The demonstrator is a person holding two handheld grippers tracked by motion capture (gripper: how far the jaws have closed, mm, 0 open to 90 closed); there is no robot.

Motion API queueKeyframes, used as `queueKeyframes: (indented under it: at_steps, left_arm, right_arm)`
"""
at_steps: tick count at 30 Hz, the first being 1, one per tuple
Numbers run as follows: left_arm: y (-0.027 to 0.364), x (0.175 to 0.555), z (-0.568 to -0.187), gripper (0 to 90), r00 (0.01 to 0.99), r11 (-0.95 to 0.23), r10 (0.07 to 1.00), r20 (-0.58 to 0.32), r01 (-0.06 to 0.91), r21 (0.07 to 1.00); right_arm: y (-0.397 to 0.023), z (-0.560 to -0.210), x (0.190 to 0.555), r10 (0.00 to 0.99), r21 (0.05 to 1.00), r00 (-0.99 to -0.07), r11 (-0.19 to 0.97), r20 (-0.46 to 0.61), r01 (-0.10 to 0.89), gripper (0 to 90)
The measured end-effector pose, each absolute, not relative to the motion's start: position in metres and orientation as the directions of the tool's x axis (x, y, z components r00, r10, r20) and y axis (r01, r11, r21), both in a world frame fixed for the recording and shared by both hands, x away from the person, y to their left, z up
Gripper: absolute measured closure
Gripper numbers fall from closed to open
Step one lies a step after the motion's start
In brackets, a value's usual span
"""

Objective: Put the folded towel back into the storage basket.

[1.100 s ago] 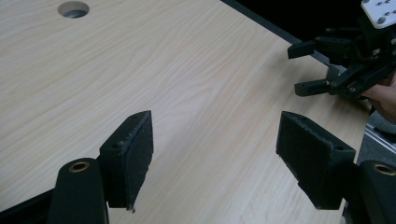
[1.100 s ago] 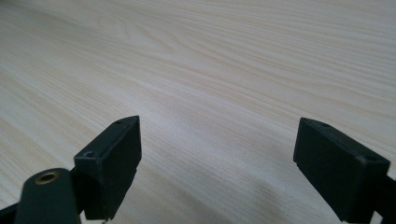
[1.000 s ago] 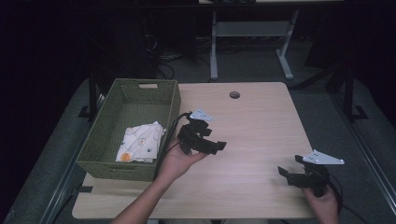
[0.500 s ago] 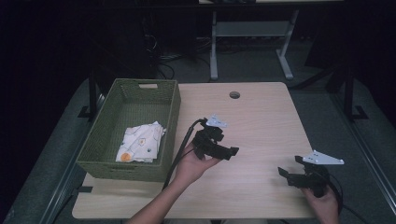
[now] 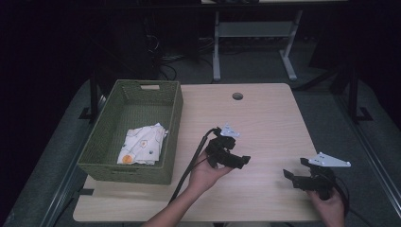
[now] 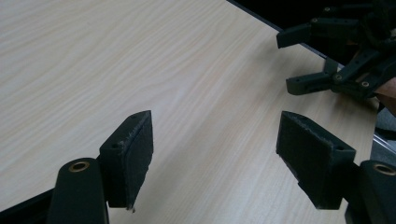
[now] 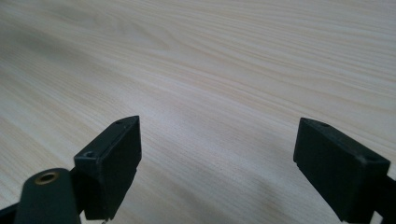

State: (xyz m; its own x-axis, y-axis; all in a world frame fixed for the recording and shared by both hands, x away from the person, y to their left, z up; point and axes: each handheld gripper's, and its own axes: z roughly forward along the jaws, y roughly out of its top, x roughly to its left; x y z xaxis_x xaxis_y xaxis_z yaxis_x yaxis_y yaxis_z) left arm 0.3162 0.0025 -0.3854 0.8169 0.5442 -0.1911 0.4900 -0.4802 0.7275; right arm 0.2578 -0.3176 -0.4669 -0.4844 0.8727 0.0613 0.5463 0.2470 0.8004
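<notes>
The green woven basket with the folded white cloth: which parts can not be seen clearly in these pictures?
- High view: the green woven basket near wall hides the floor behind it and the folded white printed cloth's near edge.
- The cloth's small print and orange spot are too small to identify.
- The underside of the cloth is hidden by its own folds.

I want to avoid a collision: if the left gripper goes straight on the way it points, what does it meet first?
Probably the right gripper. The left gripper, jaws open, points low across the bare table towards it, with nothing between them. Depth is unclear, so it may graze the tabletop first.
</notes>
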Motion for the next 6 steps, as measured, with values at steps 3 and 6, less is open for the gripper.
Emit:
queueKeyframes:
  at_steps: [3,6]
  left_arm:
    - [-0.0003,0.3136,-0.3896,27.9,0.819,-0.478,0.542,-0.185,0.482,0.734]
    - [-0.0026,0.3128,-0.3965,27.6,0.817,-0.466,0.542,-0.196,0.486,0.739]
  right_arm:
    - [-0.3189,-0.4669,0.2581,0.874,0.802,-0.482,0.241,0.066,0.546,14.5]
    - [-0.3182,-0.467,0.2588,0.872,0.801,-0.485,0.245,0.064,0.547,14.3]
